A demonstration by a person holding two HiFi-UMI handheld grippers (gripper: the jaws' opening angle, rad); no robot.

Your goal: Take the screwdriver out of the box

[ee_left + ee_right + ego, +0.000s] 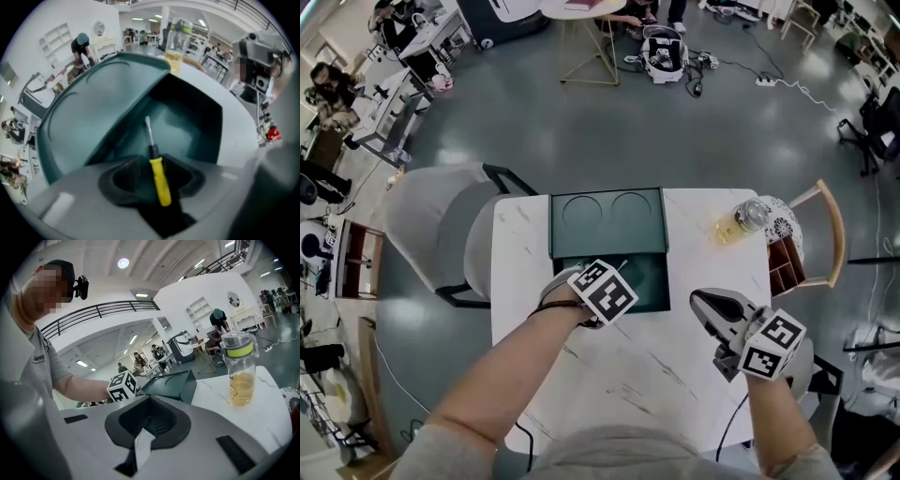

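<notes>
Step in hand: bringing the left gripper (602,289) down onto the screwdriver (157,164) inside the open box (651,279); judged an early stage, since nothing is lifted yet
Left gripper state: jaws spread wide and pointing steeply down into the box; no pad presses on the tool
Screwdriver position: on the box floor, directly below and between the jaws, with the yellow handle nearest the gripper and the blade pointing away from it
Lid (606,221): open, just beyond the jaws on the blade side
Right gripper (705,306) state: jaws together and empty, above the surface (656,375), well to the right of the left gripper
Grasp target: the yellow handle at mid-length; it is thicker than the shaft and probably gives the pads a better hold
Alignment: keep the handle centred between the jaws, with the jaws closing across its axis
Closing: lower until both pads flank the handle, then close; closing too high would likely miss it
Extraction: lift straight up, clear of the box wall and lid edge, before any sideways travel
Risk: the round handle may roll from a one-sided touch
</notes>
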